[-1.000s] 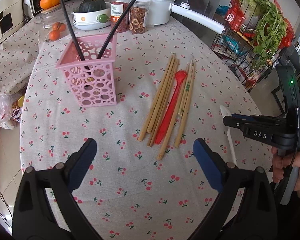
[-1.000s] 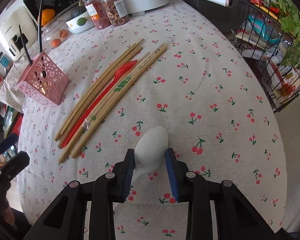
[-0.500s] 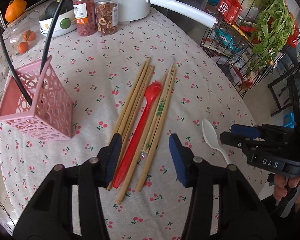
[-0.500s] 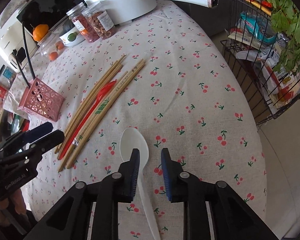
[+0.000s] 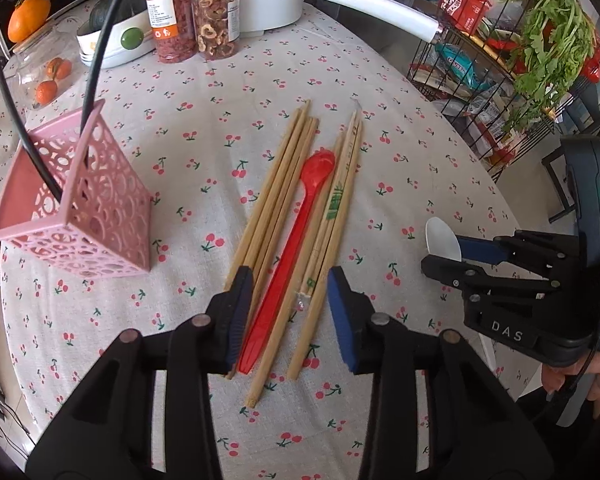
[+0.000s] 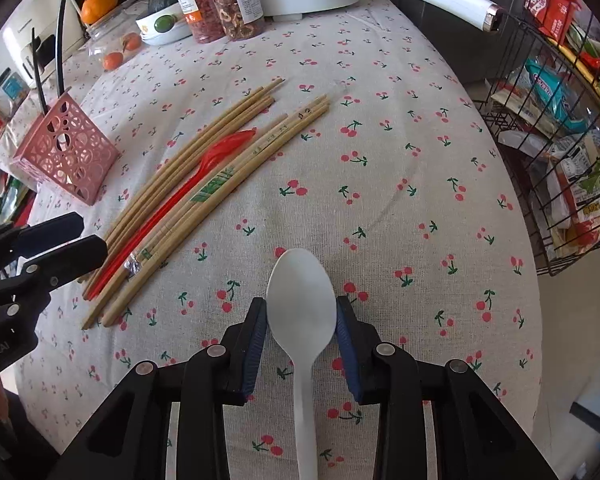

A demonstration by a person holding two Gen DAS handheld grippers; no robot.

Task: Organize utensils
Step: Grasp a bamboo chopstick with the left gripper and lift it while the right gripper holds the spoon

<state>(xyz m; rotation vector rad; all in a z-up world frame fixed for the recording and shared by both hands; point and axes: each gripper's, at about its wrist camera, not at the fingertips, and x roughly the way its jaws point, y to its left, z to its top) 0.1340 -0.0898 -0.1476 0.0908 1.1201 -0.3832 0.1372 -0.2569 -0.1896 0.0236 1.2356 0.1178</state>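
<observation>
Since a second ago we have brought our left gripper away from the pink perforated plastic basket and over to the near ends of the loose bundle of bamboo chopsticks. Its jaws have just been closing. They now stand apart, straddling the flat red plastic spoon and several chopsticks; we cannot tell whether the pads touch any of them.

Our right gripper sits over the white plastic spoon, which lies flat on the desk under its cherry-print cloth, well apart from the bundle. Those jaws opened and have just been closing again. Their blue pads stand on either side of the bowl of the spoon, very near its edges, but we cannot tell whether they press on it.

Upright on the far left of the cloth, the basket has two black sticks leaning out of it. Two clear jars of dried food stand at the far edge.
</observation>
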